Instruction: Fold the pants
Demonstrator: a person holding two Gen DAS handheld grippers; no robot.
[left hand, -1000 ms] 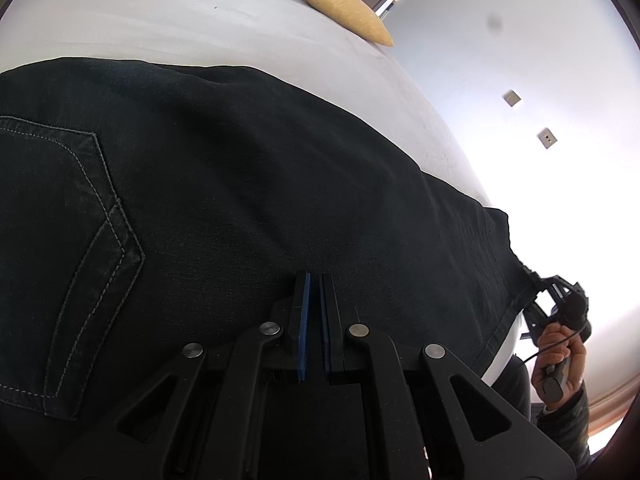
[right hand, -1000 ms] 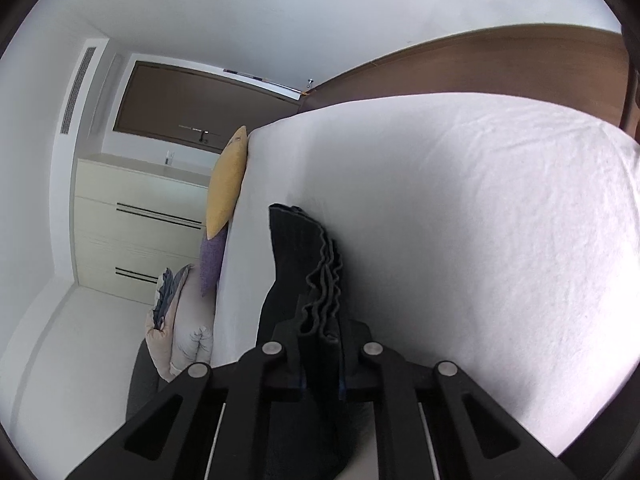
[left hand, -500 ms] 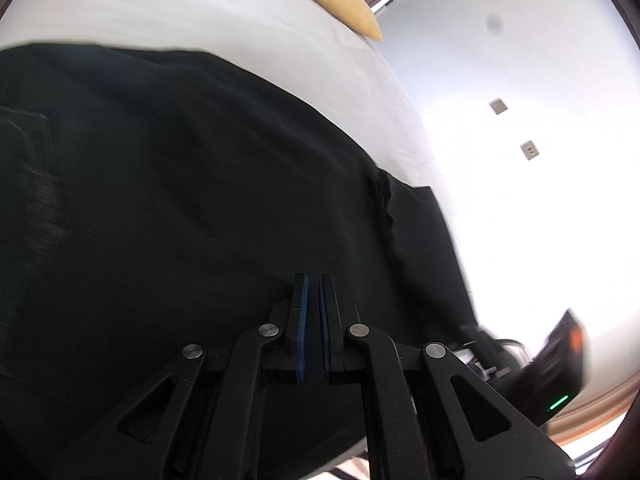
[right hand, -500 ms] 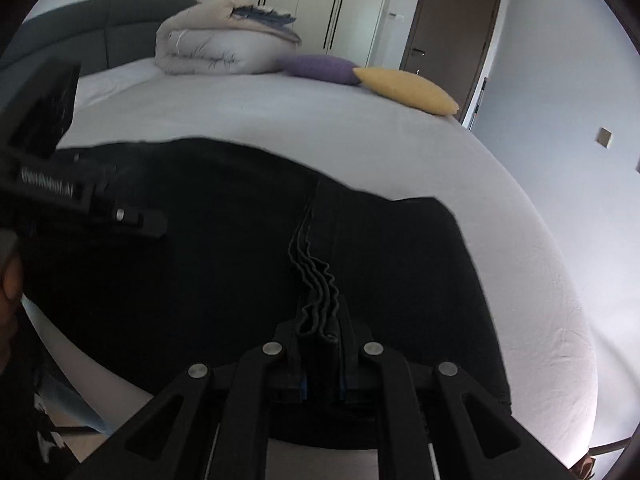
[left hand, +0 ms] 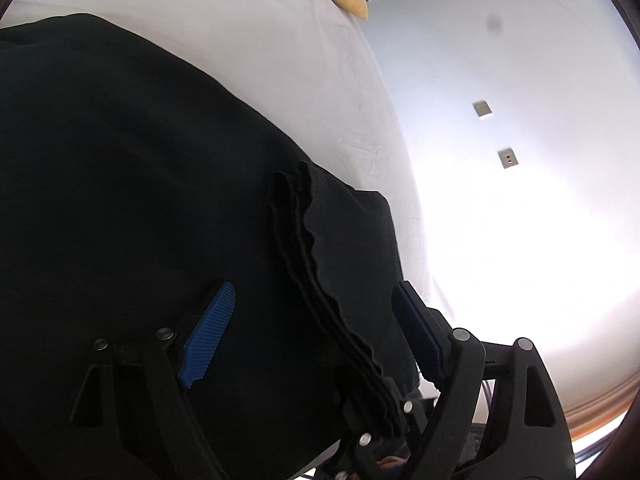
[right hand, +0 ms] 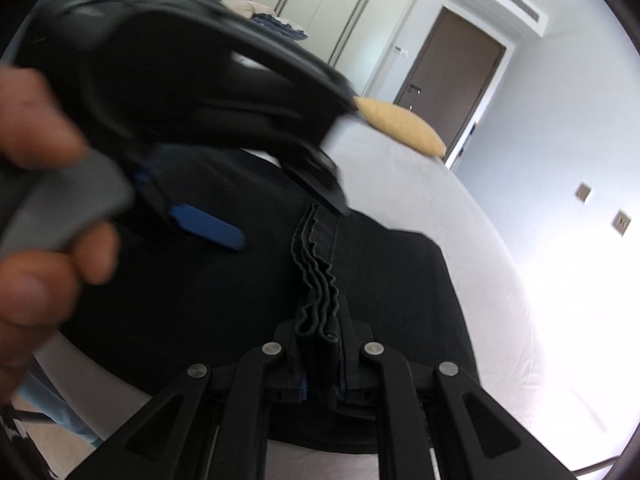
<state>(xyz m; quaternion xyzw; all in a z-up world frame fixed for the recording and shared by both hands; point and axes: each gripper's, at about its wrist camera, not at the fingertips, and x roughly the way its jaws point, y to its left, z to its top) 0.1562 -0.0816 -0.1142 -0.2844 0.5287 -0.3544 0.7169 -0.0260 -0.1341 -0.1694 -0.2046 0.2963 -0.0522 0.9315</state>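
Right wrist: dark pants (right hand: 200, 300), bunched hem.

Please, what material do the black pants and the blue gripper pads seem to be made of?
The pants look like dark denim or heavy cotton, matte, holding stiff wavy pleats. The pads of the left gripper look like blue rubber or plastic, with fine ridges.

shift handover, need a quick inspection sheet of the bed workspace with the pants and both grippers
surface: white bed sheet, lightly creased.
job's things: black pants folded over, bunched hem edges stacked.
clutter: yellow pillow at far edge; folded bedding behind.
grippers: left gripper has just been opening, fingers apart, pressing nothing; right gripper shut on the hem edges.
cables: nothing seen.
surroundings: brown door, white wardrobe, wall sockets.
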